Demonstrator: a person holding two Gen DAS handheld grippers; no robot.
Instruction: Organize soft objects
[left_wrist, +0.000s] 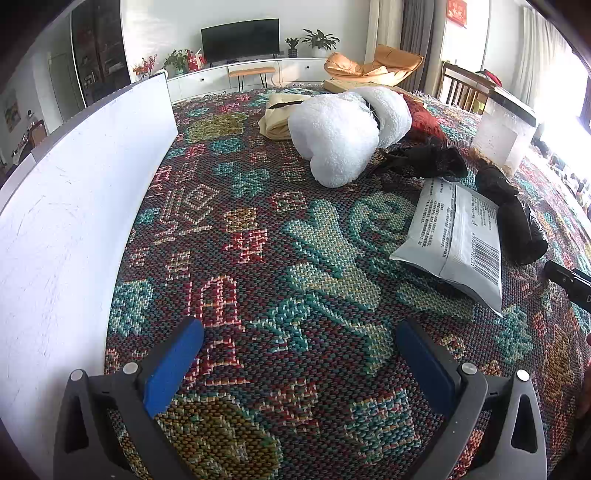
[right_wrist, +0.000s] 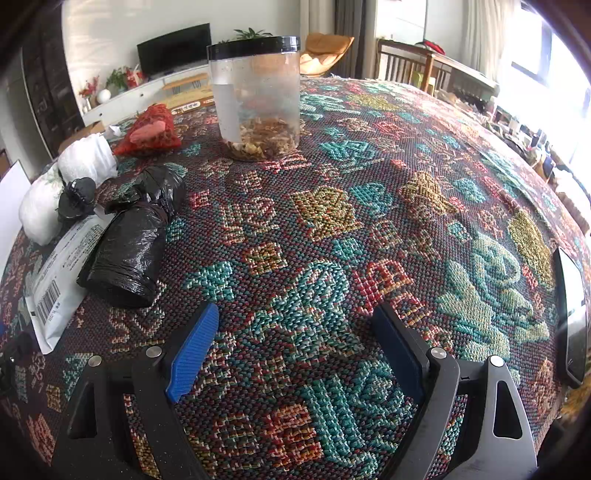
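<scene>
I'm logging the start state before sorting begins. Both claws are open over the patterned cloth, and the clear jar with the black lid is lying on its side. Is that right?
Not quite. The clear jar stands upright on the patterned cloth, black lid on top, as the right wrist view shows. The rest holds: the left claw and right claw are both open over the cloth, holding nothing.

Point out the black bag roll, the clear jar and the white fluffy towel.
black bag roll (right_wrist: 129, 247), right wrist view, on the middle of its crinkled side.
clear jar (right_wrist: 256, 92), right wrist view, on its see-through wall below the black lid.
white fluffy towel (left_wrist: 336, 140), left wrist view, on its front bulge.
</scene>
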